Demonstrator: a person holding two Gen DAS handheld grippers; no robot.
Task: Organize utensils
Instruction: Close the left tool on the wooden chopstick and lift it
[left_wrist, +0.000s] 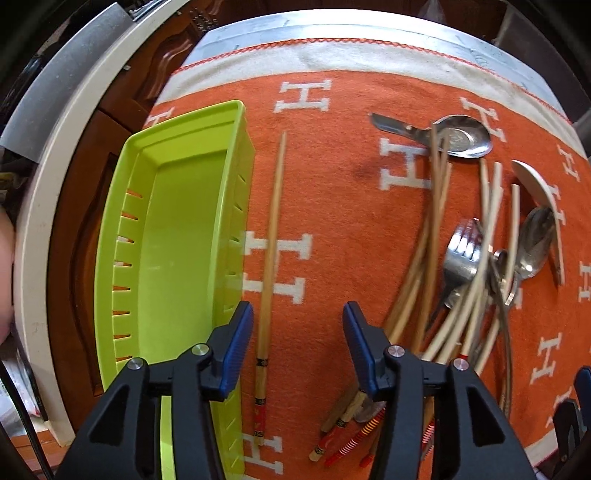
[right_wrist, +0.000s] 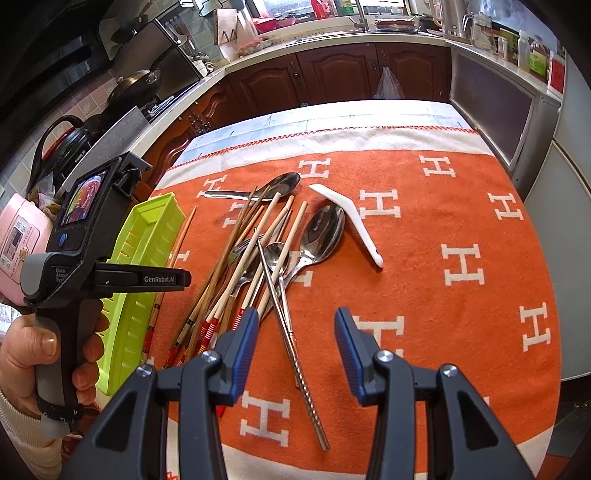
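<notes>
A lime green slotted tray (left_wrist: 177, 229) lies empty at the left of the orange cloth (left_wrist: 332, 206). Right beside it a single wooden chopstick (left_wrist: 271, 251) lies flat on the cloth. My left gripper (left_wrist: 297, 317) hangs open over its decorated end, and the pads do not touch it. To the right is a heap of wooden chopsticks (right_wrist: 236, 258), a fork (left_wrist: 461, 254) and metal spoons (right_wrist: 325, 229). A white ceramic spoon (right_wrist: 354, 218) lies apart from the heap. My right gripper (right_wrist: 295, 321) is open above a metal chopstick (right_wrist: 295, 350), holding nothing.
A hand (right_wrist: 22, 354) holds the left gripper's handle (right_wrist: 62, 295) beside the tray (right_wrist: 147, 236). Dark wooden cabinets (right_wrist: 332, 74) and a counter ring the table. A pink appliance (right_wrist: 18, 240) stands at the left. Bare cloth (right_wrist: 461, 295) stretches to the right of the heap.
</notes>
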